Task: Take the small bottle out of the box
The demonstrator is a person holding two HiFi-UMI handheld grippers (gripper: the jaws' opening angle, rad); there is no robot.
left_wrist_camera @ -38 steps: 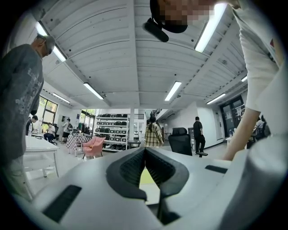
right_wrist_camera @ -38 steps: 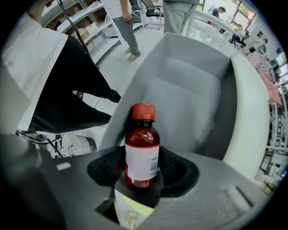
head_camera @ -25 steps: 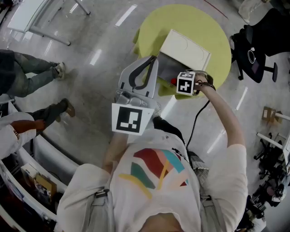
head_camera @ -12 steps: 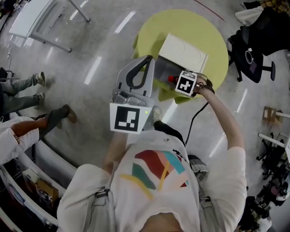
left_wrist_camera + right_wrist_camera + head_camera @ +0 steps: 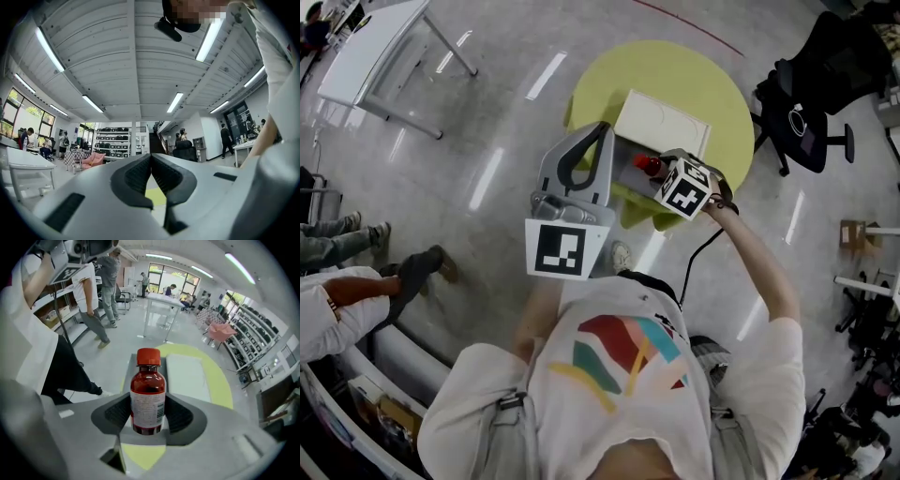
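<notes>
A small brown bottle (image 5: 147, 394) with a red cap and a white label stands upright between the pads of my right gripper (image 5: 147, 412), which is shut on it. Below it lies the open white box (image 5: 187, 376) on the round yellow-green table (image 5: 218, 380). In the head view the bottle's red cap (image 5: 648, 166) shows just ahead of the right gripper (image 5: 662, 172), beside the box lid (image 5: 661, 122). My left gripper (image 5: 605, 131) hovers at the table's near left edge, shut and empty, with its pads touching at the left gripper's tips (image 5: 151, 159).
A black office chair (image 5: 806, 112) stands right of the table and a white desk (image 5: 366, 47) at the far left. Seated people's legs (image 5: 337, 239) are at the left. A cable (image 5: 703, 253) hangs from the right gripper. People stand behind (image 5: 91, 291).
The right gripper has lifted a little with the bottle, and its marker cube has tilted. The left gripper has stayed about where it was.
</notes>
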